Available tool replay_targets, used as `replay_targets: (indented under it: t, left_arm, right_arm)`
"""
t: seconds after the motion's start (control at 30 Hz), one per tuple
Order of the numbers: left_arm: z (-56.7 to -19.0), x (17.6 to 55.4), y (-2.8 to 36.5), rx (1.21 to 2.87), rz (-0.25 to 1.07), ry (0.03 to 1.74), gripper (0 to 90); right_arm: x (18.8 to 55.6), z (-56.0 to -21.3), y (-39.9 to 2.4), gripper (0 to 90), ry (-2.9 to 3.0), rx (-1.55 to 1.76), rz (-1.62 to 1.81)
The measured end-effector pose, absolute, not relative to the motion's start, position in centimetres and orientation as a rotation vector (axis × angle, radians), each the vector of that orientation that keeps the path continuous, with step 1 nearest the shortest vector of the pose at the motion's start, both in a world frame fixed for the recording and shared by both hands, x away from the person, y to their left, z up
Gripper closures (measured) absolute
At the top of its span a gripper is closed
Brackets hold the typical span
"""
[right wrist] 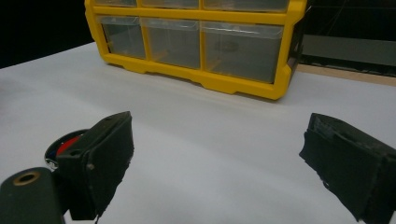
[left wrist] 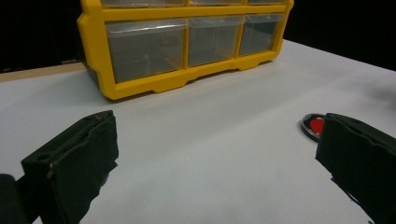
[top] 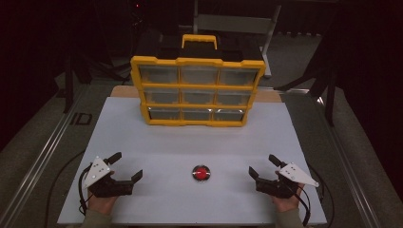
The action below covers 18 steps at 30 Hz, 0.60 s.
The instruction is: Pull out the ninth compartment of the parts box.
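A yellow organizer cabinet [top: 197, 90] with several clear drawers stands at the far middle of the white table [top: 190, 142]; it also appears ahead in the left gripper view [left wrist: 182, 42] and the right gripper view [right wrist: 196, 42]. A small red button in a dark ring [top: 201, 173] lies near the front middle. My left gripper [top: 125, 166] rests at the front left, open and holding nothing, with the button [left wrist: 314, 126] beside its right jaw. My right gripper [top: 264, 166] rests at the front right, open and holding nothing, the button [right wrist: 65, 145] partly hidden behind its left jaw.
The white table surface lies between the grippers and the cabinet. Dark floor and metal rails [top: 43, 156] flank the table on both sides. A grey metal frame [top: 233, 21] stands behind the cabinet.
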<state>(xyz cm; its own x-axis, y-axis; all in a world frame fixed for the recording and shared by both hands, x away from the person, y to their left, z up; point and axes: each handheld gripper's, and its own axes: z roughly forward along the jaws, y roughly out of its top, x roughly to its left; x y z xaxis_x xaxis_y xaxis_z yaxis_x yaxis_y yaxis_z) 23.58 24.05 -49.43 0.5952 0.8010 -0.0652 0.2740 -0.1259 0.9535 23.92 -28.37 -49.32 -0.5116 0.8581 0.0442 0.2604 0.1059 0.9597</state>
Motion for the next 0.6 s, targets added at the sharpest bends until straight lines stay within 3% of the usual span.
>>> replay_targets:
  t: [0.6]
  left_arm:
    - [-49.6, 23.5, 23.9, 1.692, 0.588, 0.908, 0.0]
  right_arm:
    - [24.3, -48.0, -27.8, 7.6, 1.838, 1.113, 1.462]
